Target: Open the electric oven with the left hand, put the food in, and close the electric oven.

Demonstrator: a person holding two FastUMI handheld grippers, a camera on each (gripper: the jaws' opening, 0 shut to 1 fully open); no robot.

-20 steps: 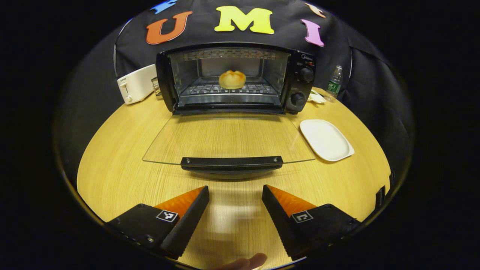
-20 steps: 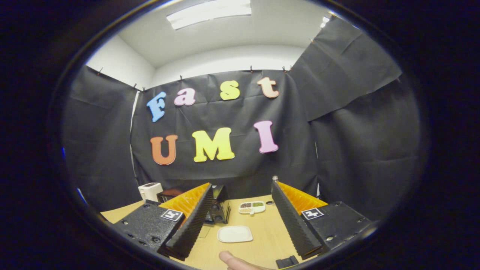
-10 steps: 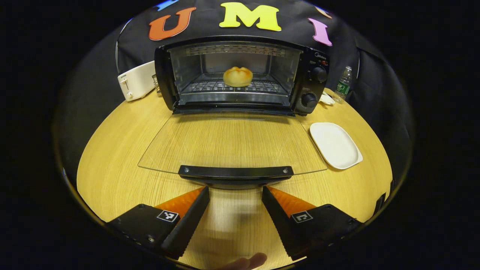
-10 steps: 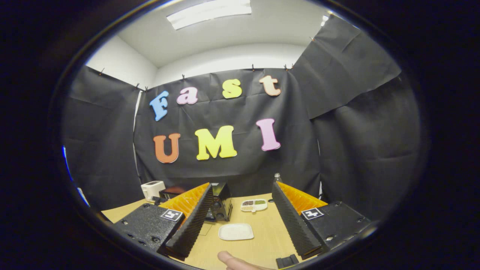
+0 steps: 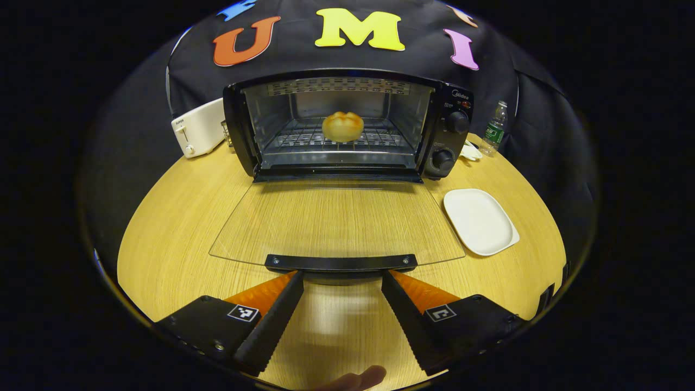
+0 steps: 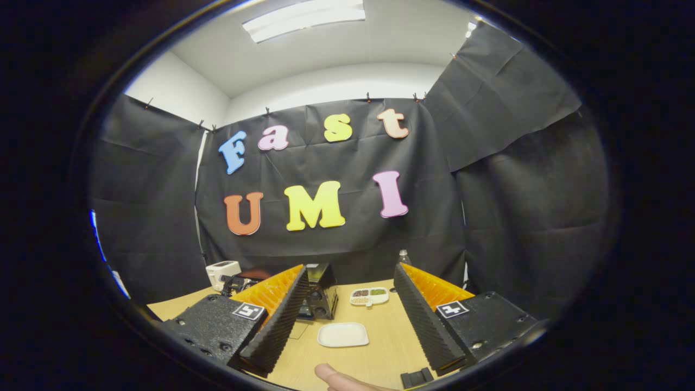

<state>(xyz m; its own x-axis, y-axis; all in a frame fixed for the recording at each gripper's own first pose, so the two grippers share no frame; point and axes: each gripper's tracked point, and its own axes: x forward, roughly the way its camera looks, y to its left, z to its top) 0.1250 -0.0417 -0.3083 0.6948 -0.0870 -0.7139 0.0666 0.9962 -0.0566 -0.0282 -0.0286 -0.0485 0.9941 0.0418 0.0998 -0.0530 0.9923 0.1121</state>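
Observation:
The black electric oven [image 5: 347, 125] stands at the back of the round wooden table [image 5: 174, 217], its glass door [image 5: 336, 222] folded flat toward me. A golden bread roll [image 5: 342, 126] sits on the wire rack inside. My left gripper [image 5: 342, 279] is open, its fingertips right at the door's black handle [image 5: 341, 263], one under each end, nothing between them. In the right gripper view my right gripper [image 6: 350, 277] is open and held high, empty, with the oven [image 6: 317, 296] partly behind its left finger.
An empty white plate [image 5: 479, 221] lies right of the door; the plate [image 6: 343, 334] also appears between the right fingers. A white toaster [image 5: 200, 127] stands left of the oven, a water bottle [image 5: 494, 129] at the back right, a divided snack dish [image 6: 369, 296] behind the plate.
My left gripper has moved forward, so the door handle now sits right at its fingertips. The right gripper has barely shifted. The door stays flat.

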